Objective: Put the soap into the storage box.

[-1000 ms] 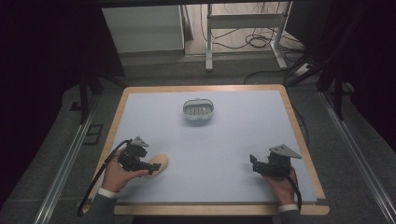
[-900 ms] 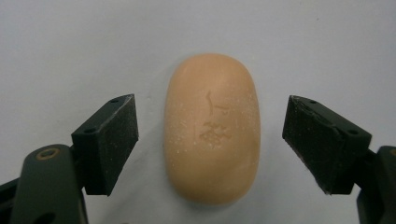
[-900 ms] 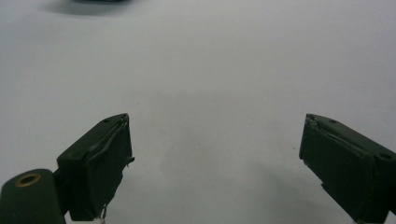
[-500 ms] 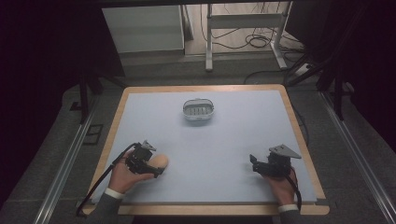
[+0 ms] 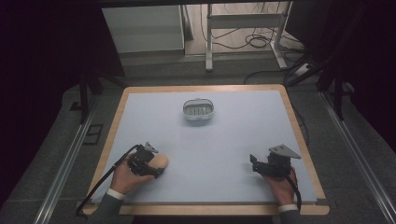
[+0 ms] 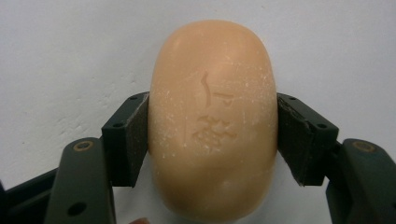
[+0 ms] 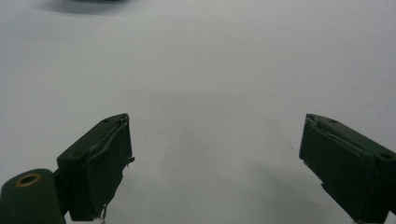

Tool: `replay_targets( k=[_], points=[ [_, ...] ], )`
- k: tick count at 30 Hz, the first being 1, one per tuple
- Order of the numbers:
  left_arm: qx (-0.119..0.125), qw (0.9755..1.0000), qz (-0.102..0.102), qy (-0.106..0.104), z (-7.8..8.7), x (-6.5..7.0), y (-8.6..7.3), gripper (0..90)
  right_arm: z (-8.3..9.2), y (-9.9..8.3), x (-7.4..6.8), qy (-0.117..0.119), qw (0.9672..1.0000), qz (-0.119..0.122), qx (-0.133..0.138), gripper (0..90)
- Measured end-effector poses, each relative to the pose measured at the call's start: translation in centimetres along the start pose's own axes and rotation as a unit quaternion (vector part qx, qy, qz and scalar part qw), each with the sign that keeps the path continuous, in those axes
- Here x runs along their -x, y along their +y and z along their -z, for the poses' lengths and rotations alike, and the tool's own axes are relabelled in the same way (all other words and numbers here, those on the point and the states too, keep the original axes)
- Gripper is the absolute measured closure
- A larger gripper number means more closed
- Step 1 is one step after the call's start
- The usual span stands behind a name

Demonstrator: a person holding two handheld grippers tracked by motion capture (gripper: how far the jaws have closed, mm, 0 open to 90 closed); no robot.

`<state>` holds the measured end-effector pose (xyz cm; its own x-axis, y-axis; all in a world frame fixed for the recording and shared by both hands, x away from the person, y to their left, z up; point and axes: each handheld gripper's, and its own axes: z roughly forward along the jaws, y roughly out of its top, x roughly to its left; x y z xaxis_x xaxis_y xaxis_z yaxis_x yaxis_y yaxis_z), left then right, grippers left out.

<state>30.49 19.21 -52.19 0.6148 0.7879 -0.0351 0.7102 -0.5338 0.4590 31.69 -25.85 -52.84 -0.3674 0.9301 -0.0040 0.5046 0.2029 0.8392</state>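
Left gripper: I see my left gripper [image 5: 154, 169] at about 7 o'clock on the table [image 5: 233, 154], its 2 jaws clamped on the soap bar [image 6: 212, 121].
Soap bar: in the left gripper view I read it as a peach oval with stamped characters on its top face, a jaw pad touching each long side; in the high view it sits just right of the gripper body, low over the pale blue surface. I cannot tell whether it touches the table.
Right gripper: I see my right gripper [image 7: 215, 168] at about 5 o'clock, jaws spread wide with bare table between them.
Soap dish: I see a small grey oval soap dish [image 5: 198, 111] at 12 o'clock, well apart from both grippers.
Hands: I see 1 hand behind each gripper, sleeves at the near edge.
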Motion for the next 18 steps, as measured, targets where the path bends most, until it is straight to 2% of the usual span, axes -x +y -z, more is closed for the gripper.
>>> replay_targets(
  k=[6, 9, 18],
  points=[
    [0.003, 1.0000, -0.002, 0.005, 0.1, 0.1, 0.0, 32.6, 0.0, 0.0, 0.0, -0.001, 1.0000, -0.002, 0.001, 9.4],
    [0.008, 1.0000, 0.004, -0.003, 0.2, -0.1, 0.1, 32.7, 0.0, 0.0, 0.0, -0.002, 1.0000, -0.002, 0.000, 9.4],
    [0.022, 0.9997, 0.003, -0.010, 1.3, -0.5, 0.4, 32.7, 0.0, 0.0, 0.0, -0.002, 1.0000, -0.002, 0.000, 9.3]
  ],
)
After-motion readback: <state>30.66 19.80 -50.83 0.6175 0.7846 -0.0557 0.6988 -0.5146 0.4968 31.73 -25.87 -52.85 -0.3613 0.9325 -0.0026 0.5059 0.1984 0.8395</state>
